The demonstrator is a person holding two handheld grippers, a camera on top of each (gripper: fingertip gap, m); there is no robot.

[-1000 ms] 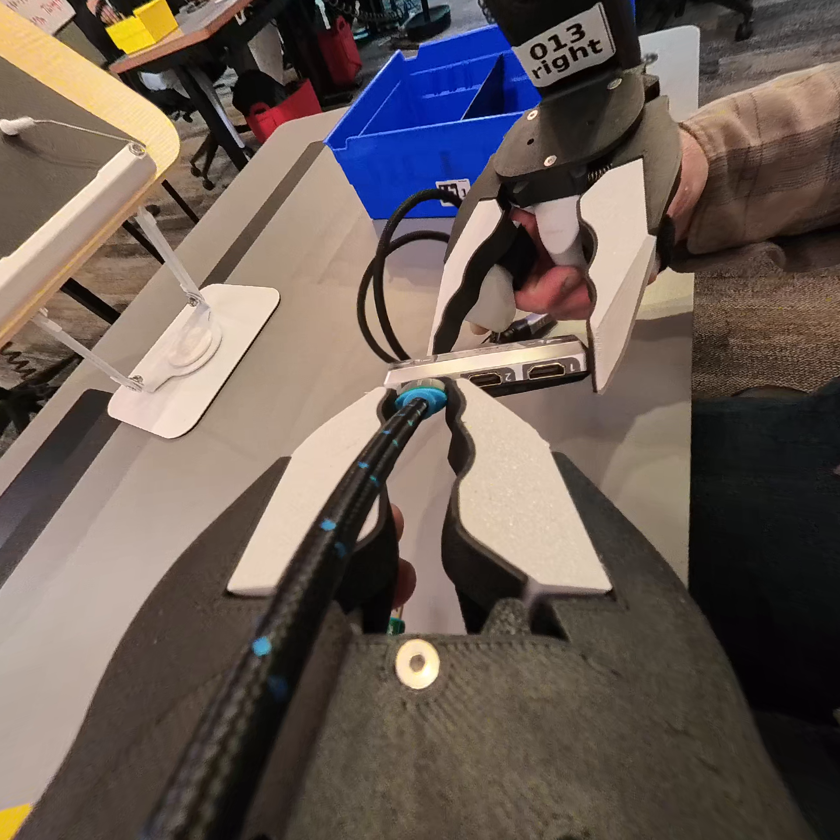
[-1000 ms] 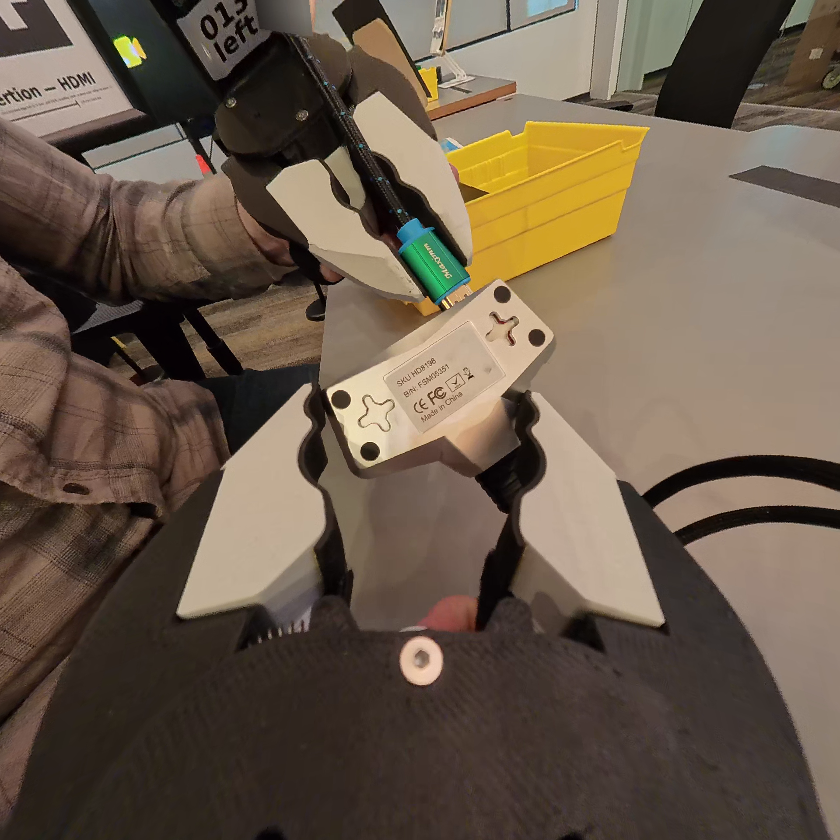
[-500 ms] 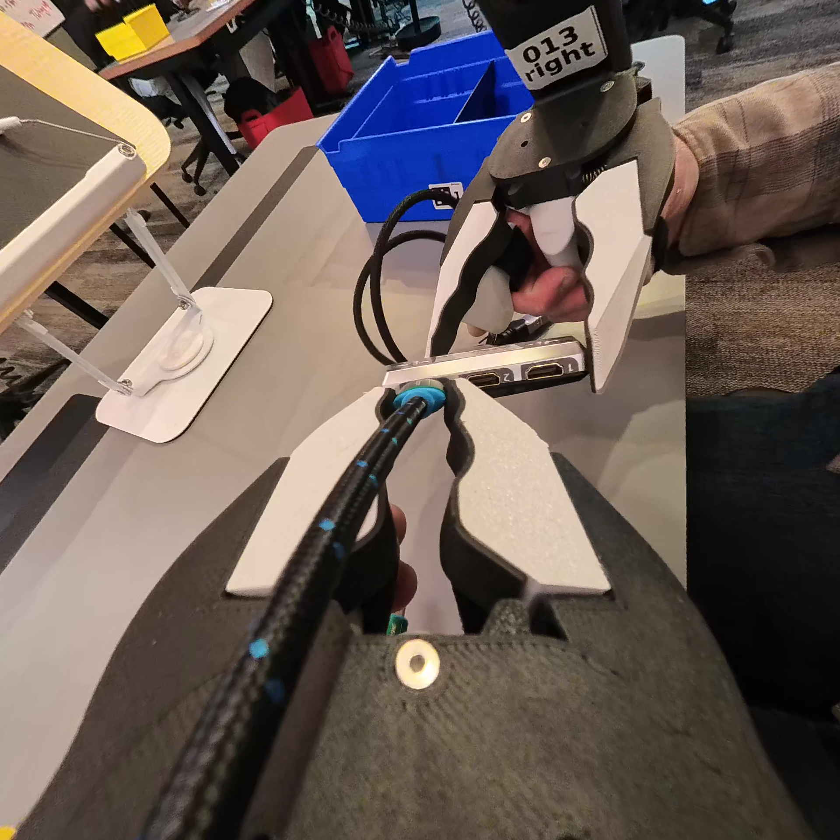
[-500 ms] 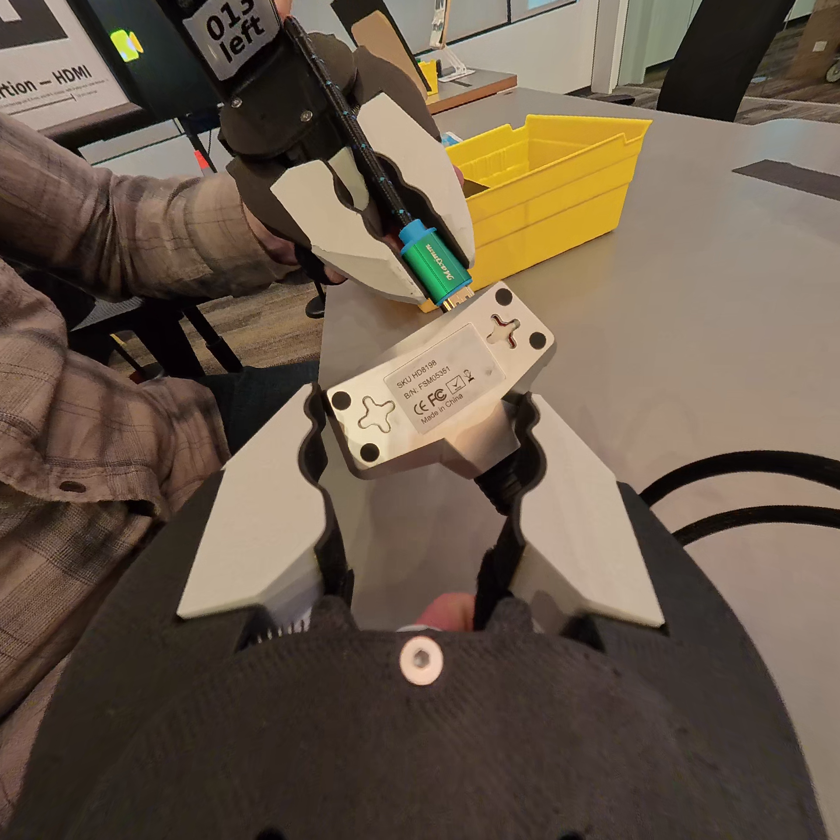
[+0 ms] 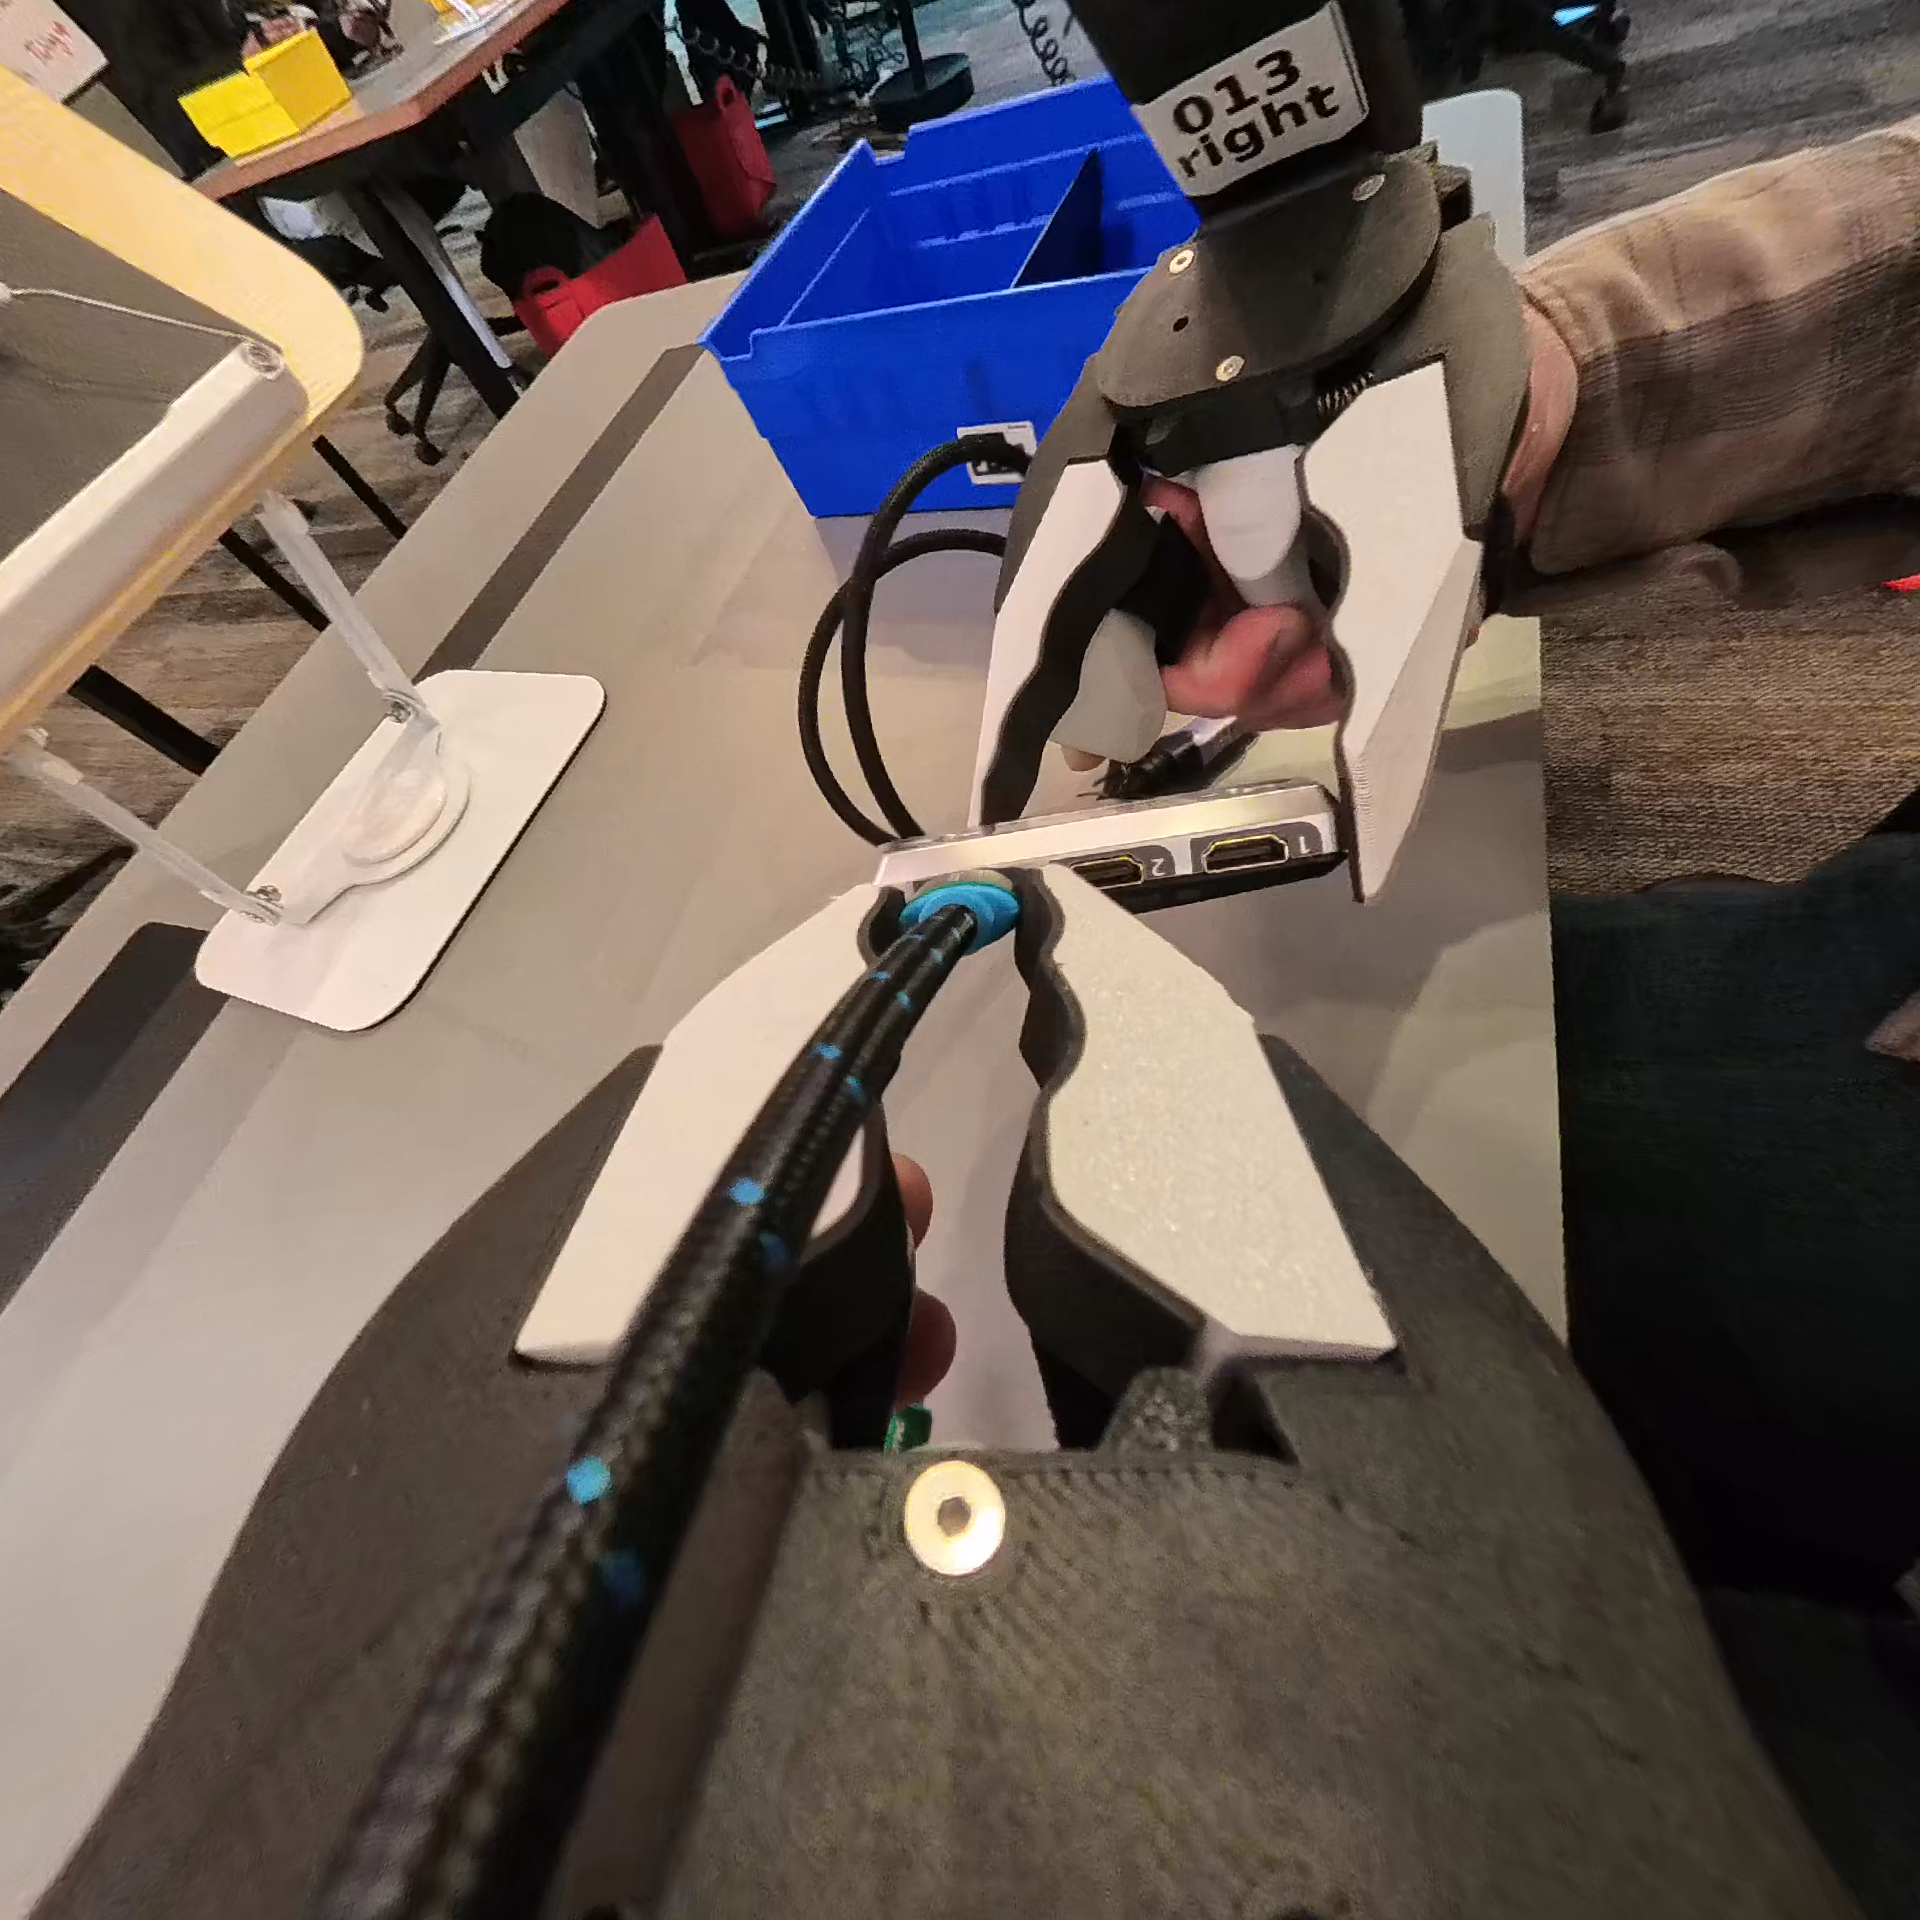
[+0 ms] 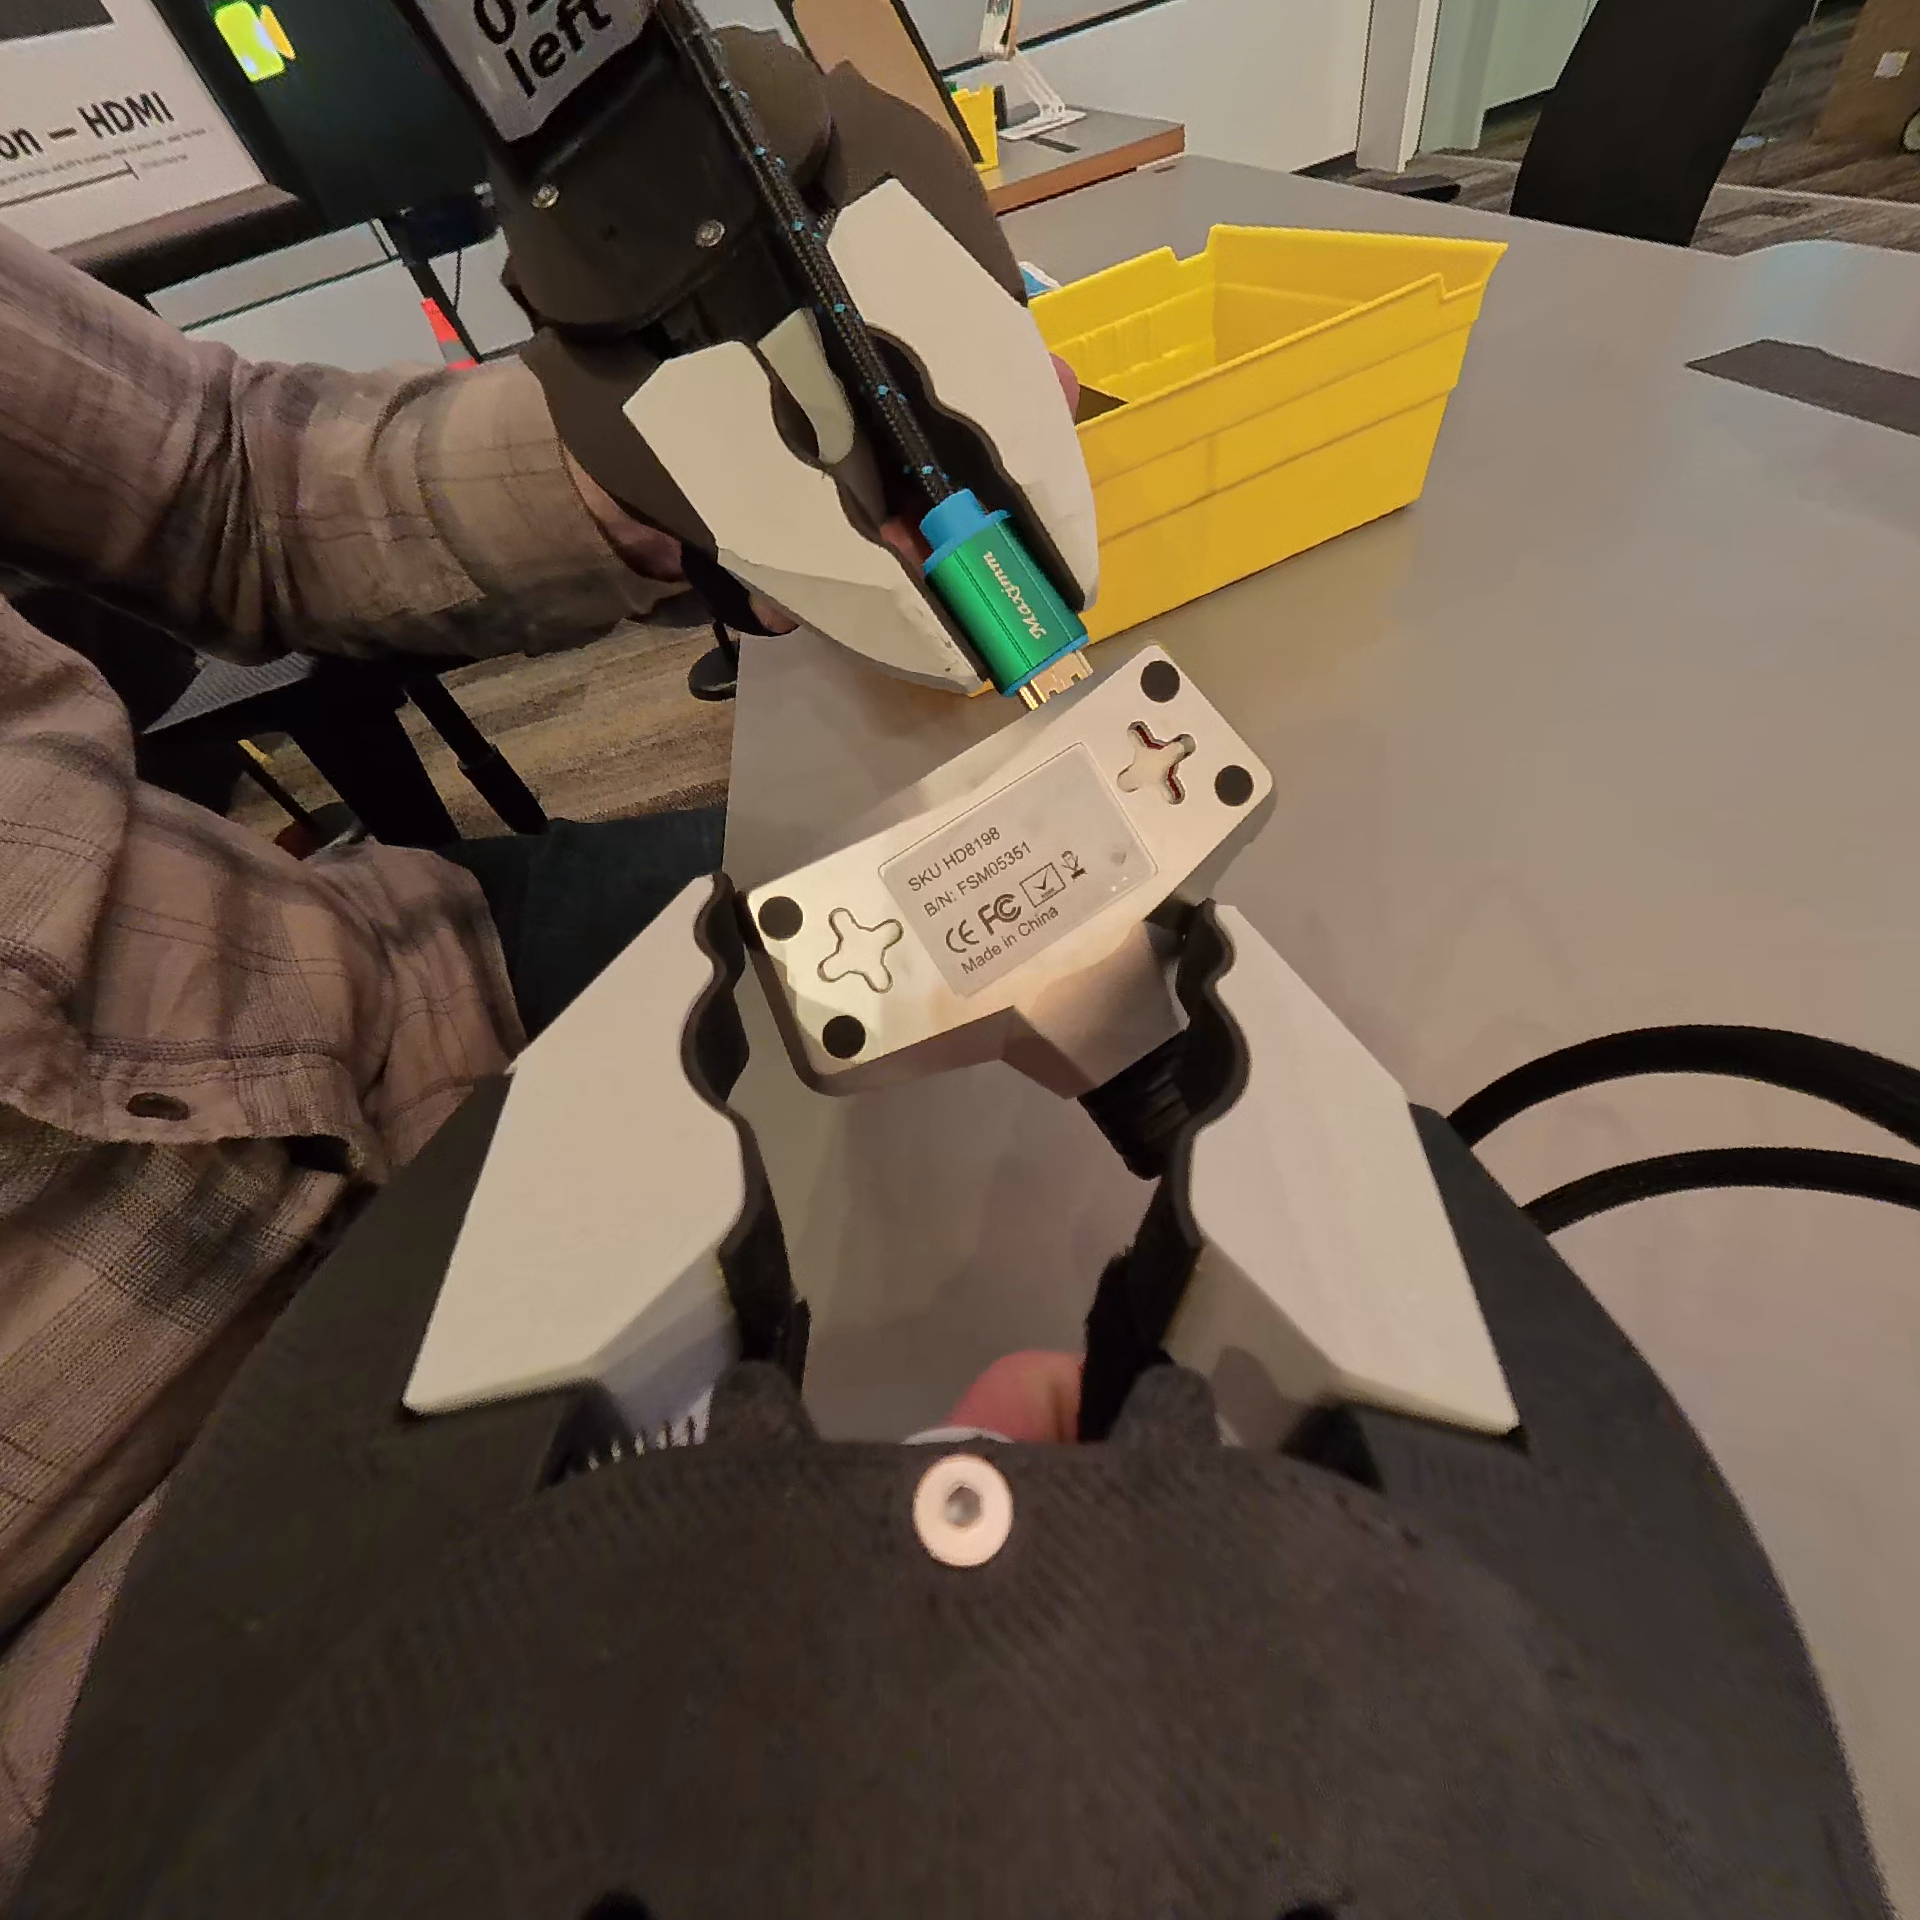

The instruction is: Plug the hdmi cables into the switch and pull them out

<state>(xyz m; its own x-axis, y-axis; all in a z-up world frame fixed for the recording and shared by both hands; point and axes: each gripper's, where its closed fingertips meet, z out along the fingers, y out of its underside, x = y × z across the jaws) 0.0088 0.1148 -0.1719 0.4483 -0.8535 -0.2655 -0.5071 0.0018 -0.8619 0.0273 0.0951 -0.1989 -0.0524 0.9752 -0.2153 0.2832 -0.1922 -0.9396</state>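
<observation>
Bare grey table (image 6: 1558, 727) right of switch (image 6: 997, 883), yellow bin (image 6: 1299, 395) blocking behind, blue bin (image 5: 935, 343) opposite.

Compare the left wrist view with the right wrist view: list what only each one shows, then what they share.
Only the left wrist view: the switch's port face with two empty HDMI ports, a blue bin, a white stand base.
Only the right wrist view: the switch's labelled underside, the green plug body, a yellow bin.
Shared: left gripper clamping the plug, right gripper clamping the switch, grey table.
</observation>
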